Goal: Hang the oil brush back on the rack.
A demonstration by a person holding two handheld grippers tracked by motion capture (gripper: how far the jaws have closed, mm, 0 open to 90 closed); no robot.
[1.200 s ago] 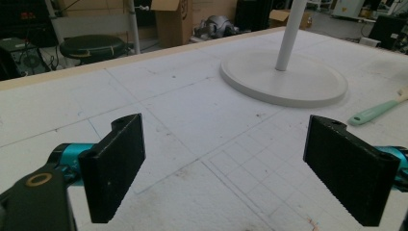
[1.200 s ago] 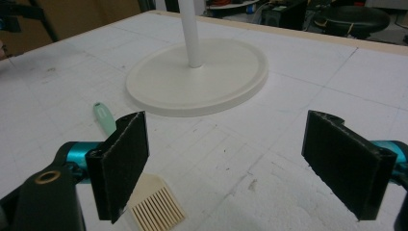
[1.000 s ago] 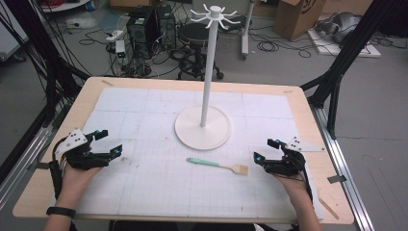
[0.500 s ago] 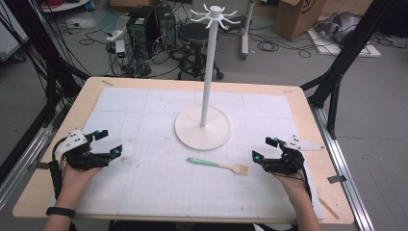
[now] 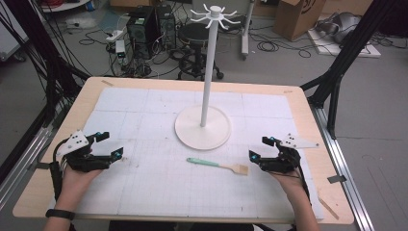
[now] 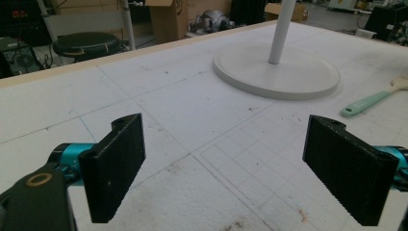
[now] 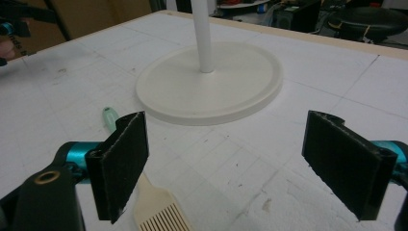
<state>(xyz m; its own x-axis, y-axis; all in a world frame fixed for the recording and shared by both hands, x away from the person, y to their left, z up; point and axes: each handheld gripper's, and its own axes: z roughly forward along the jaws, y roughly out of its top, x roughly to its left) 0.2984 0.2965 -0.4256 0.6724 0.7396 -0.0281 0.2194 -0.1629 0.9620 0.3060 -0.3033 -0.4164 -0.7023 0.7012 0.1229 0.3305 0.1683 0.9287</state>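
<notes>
Grippers (image 5: 112, 146) (image 5: 258, 149) both spread wide, empty, either side of brush (image 5: 219, 166).

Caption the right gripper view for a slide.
Open right gripper poised over a mint-handled brush, white stand base beyond.

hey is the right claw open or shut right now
Open. In the right gripper view the right claw has its two black jaws set wide apart with bare table between them, the brush beside its left jaw.
</notes>
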